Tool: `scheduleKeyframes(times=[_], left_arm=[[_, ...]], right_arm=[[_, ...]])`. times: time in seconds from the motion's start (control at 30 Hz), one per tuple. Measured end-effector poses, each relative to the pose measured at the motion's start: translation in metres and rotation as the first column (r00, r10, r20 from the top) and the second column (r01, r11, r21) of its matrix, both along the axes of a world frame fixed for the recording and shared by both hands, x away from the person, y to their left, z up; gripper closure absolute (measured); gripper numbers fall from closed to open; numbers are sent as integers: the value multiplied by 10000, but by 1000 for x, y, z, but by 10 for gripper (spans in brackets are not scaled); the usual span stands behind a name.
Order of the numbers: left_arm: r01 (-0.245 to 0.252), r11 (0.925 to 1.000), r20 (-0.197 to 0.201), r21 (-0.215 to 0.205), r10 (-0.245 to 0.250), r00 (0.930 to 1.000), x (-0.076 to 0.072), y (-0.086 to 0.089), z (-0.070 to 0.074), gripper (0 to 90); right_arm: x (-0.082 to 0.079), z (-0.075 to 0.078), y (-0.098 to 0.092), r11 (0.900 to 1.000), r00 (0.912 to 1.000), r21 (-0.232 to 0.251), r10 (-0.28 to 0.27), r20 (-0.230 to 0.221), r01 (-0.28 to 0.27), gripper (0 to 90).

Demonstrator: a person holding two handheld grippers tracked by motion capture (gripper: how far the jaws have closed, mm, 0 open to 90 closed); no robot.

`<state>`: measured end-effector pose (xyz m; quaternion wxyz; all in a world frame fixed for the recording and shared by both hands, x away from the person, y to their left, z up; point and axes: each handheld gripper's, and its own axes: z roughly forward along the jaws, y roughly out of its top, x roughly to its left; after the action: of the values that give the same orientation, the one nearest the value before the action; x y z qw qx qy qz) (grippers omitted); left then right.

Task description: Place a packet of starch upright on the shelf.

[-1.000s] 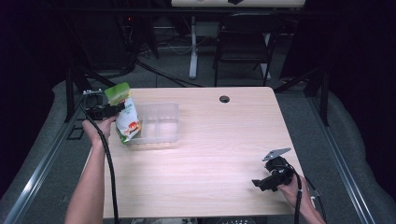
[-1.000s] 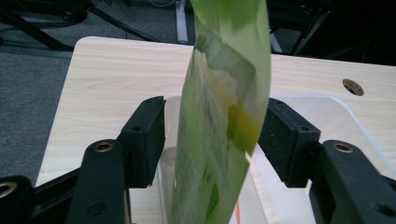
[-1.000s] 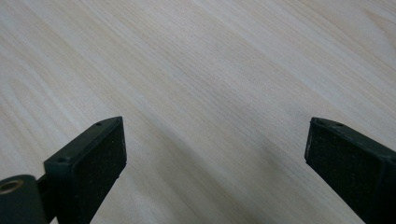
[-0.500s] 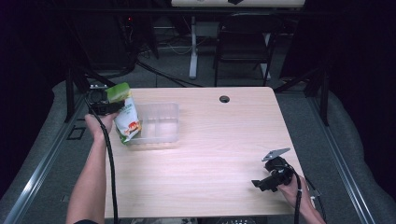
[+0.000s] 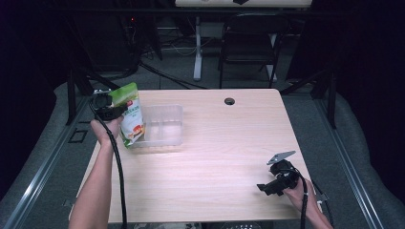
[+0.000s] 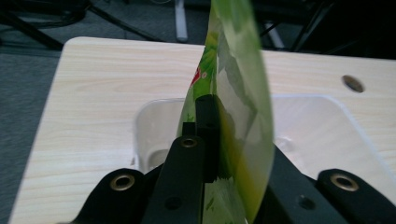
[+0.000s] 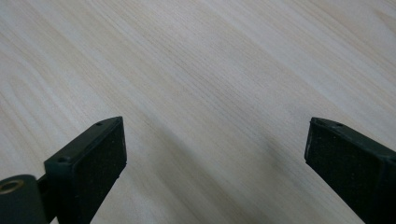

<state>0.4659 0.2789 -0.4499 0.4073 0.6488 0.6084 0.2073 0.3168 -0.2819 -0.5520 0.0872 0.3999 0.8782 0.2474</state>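
Note:
A green and white snack pouch (image 5: 130,114) hangs upright at the left end of a clear plastic tub (image 5: 165,125) on the wooden table (image 5: 219,157). My left gripper (image 5: 111,110) is shut on the pouch's top edge. In the left gripper view the pouch (image 6: 233,84) rises edge-on between the black jaws, with the tub (image 6: 317,121) below and behind it. Near the table's front right corner my right gripper (image 5: 268,187) rests low and open. Its two jaws stand wide apart over bare wood, gripper (image 7: 215,154) holding nothing.
A round cable hole (image 5: 229,101) sits near the table's far edge. A dark chair (image 5: 250,45) and a white desk leg (image 5: 197,45) stand beyond the table. Cables trail from both grippers along the person's forearms.
The left gripper and pouch have shifted only slightly over the tub's left end. The right gripper has stayed in place.

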Motion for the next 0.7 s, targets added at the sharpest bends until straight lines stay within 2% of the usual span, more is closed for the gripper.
scheduleKeyframes(times=[0.1,0.13,0.33,0.37,0.6,0.7], left_arm=[[67,10000,89,-25,-67,9999,-3,-2,1,899],[-4,10000,226,-77,6,9997,-4,-3,1,899],[-116,9999,598,79,111,9981,-11,-9,-1,899],[-187,9998,734,13,185,9971,-11,-10,-1,899],[-348,9990,1352,-267,381,9901,-15,-17,1,899],[-567,9971,1535,-500,637,9861,-15,-19,-2,900]], right_arm=[[0,0,0,10000,10000,1,8,-17,-8,50],[0,1,0,9999,10000,-99,20,-28,-20,50],[0,0,1,10000,10000,-90,-2,-32,2,49],[0,0,0,10000,10000,61,16,-30,-16,50],[-1,0,0,10000,10000,-5,-37,-7,37,50],[0,1,0,10000,10000,7,-26,-8,26,50]])
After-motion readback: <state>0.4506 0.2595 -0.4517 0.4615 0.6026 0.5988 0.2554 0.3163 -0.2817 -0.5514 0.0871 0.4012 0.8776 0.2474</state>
